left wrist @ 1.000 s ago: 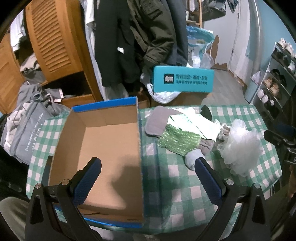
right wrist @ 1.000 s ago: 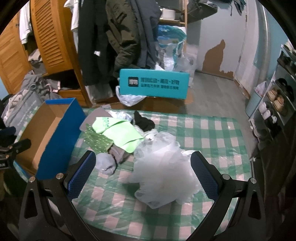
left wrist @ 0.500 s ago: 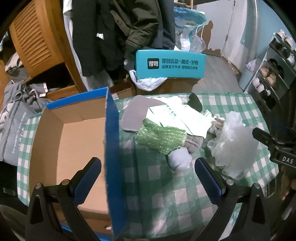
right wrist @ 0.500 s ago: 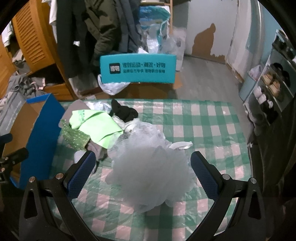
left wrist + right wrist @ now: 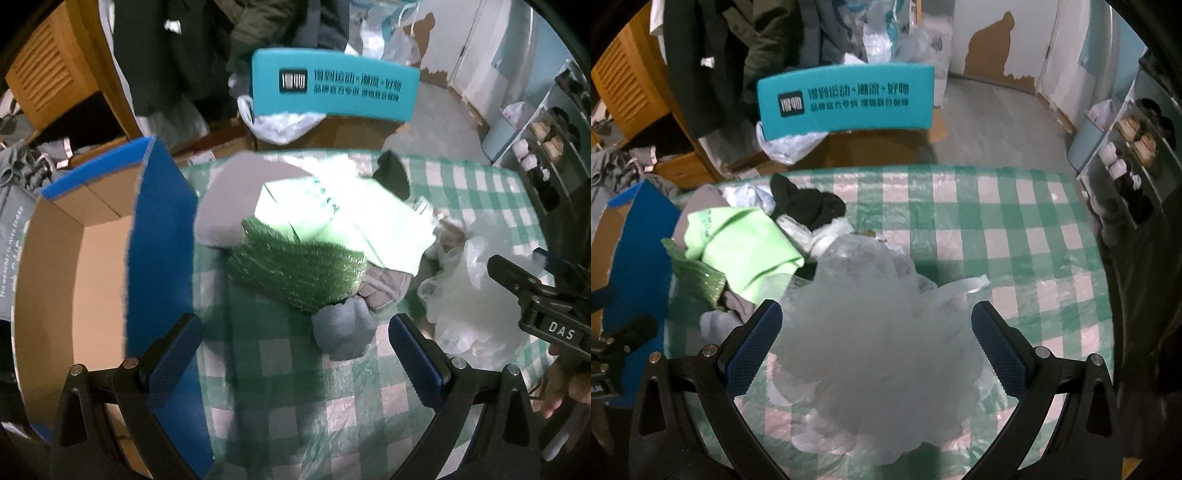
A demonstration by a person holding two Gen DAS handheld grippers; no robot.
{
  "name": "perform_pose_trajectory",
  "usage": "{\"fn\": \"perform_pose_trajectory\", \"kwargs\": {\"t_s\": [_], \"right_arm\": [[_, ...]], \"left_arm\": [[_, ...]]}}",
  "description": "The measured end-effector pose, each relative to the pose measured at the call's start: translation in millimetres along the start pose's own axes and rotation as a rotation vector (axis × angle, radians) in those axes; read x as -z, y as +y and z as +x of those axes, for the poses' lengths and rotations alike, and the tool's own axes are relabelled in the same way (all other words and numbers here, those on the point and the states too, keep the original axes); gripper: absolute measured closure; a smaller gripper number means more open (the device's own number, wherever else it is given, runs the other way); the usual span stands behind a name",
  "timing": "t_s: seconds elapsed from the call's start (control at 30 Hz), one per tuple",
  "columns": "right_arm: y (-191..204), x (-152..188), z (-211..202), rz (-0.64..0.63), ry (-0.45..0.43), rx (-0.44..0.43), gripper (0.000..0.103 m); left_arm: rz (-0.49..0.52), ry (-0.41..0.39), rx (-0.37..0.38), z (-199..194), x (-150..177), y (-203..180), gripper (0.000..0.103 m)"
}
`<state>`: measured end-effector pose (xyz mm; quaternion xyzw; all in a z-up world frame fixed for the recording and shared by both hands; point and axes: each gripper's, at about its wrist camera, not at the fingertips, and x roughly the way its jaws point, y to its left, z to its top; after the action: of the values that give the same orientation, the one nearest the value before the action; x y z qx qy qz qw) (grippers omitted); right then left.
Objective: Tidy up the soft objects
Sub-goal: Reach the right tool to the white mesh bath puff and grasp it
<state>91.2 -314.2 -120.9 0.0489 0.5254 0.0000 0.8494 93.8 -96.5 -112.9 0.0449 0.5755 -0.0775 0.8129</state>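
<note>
A pile of soft things lies on the green checked tablecloth point(image 5: 303, 398): a glittery green pouch point(image 5: 295, 269), a pale green bag point(image 5: 343, 218), a grey sock point(image 5: 343, 332), a grey pad point(image 5: 236, 195) and a black sock point(image 5: 809, 205). My left gripper point(image 5: 295, 362) is open just in front of the grey sock, touching nothing. A white mesh bath puff point(image 5: 875, 354) sits between the open fingers of my right gripper point(image 5: 875, 350), which stand either side of it. An open cardboard box with blue outer walls point(image 5: 74, 280) stands left of the pile.
A teal box with printed text point(image 5: 332, 88) stands beyond the table's far edge, over a plastic bag. Hanging coats point(image 5: 713, 55) and a wooden louvred cabinet point(image 5: 44, 74) fill the back left. A shoe rack point(image 5: 1134, 147) lines the right wall. A person's hand point(image 5: 569, 391) holds the right gripper.
My left gripper has moved right from over the box towards the pile. My right gripper has moved forward and down until the bath puff lies between its fingers.
</note>
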Motion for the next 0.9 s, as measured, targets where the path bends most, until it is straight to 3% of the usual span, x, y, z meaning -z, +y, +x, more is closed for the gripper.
{"fn": "perform_pose_trajectory", "kwargs": {"t_s": [0.73,0.83,0.9], "right_arm": [[-4,32,58,-0.056,0.177,0.033,0.002],[-8,35,62,-0.053,0.182,0.028,0.002],[-10,38,66,-0.057,0.188,0.026,0.001]], "left_arm": [[-0.028,0.149,0.034,78,2,-18,0.002],[-0.025,0.160,0.022,84,0,-22,0.016],[-0.017,0.153,0.013,85,-2,-25,0.019]]}}
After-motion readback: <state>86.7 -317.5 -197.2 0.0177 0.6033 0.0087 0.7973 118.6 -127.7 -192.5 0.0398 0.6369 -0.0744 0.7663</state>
